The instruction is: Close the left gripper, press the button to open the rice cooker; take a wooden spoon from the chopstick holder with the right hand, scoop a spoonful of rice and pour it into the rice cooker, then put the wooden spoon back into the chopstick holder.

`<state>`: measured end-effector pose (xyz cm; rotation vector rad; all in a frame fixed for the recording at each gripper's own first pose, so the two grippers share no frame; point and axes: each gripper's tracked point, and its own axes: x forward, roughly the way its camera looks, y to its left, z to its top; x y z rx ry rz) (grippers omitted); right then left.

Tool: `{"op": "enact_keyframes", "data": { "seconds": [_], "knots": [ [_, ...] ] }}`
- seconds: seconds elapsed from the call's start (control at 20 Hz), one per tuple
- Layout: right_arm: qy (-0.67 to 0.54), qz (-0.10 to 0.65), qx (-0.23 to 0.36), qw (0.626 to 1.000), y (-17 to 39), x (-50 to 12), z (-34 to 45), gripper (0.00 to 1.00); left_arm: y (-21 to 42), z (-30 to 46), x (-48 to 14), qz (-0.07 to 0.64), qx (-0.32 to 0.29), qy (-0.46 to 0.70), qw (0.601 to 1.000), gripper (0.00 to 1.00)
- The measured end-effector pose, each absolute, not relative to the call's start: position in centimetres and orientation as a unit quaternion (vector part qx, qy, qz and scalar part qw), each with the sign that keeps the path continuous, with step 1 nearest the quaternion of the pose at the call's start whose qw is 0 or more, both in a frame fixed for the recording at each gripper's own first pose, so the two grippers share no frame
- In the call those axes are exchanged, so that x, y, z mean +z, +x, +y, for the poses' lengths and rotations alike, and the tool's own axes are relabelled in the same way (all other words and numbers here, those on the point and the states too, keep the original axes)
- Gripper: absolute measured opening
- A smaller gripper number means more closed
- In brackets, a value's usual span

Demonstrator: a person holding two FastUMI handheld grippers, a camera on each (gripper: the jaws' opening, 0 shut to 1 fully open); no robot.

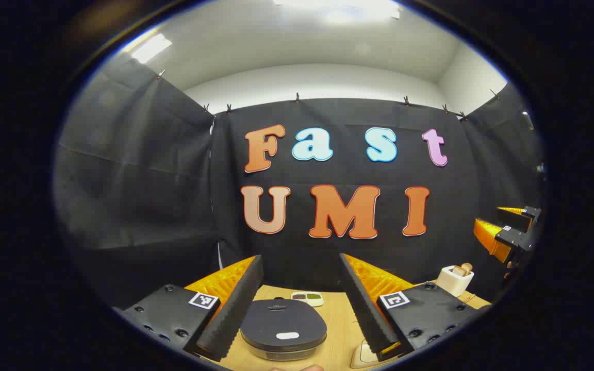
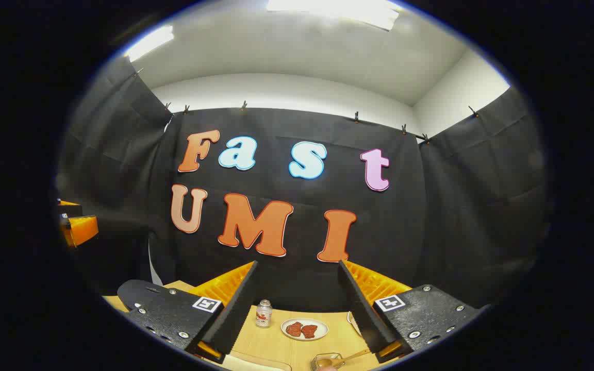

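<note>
The dark grey rice cooker sits on the wooden table with its lid down and a pale button at the lid's front. My left gripper hovers open above and behind it, the cooker showing between the two fingers. A white chopstick holder with wooden spoon heads sticking out stands at the right. Beyond it my right gripper hangs in the air, fingers apart. In the right gripper view that gripper is open and holds nothing. My left gripper is at the left edge.
A small white dish with dark and green contents lies behind the cooker. A little jar, a plate of red-brown pieces and a small clear container with a wooden handle beside it sit below the right gripper.
</note>
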<state>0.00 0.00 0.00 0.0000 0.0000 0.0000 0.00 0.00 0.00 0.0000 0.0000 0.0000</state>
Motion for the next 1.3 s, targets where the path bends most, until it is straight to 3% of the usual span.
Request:
{"op": "enact_keyframes", "data": {
  "seconds": [0.7, 1.3],
  "knots": [
    [0.024, 0.014, 0.026, 0.999, 2.6, -2.2, -3.6, 0.94, 0.3, -4.5, -0.2, 0.002, 0.023, 0.035, 0.999, 0.98],
    [0.032, 0.025, 0.051, 0.998, 5.1, -5.1, -9.4, 0.94, 0.4, -8.0, -0.7, 0.008, 0.094, 0.061, 0.994, 0.95]
  ]
}}
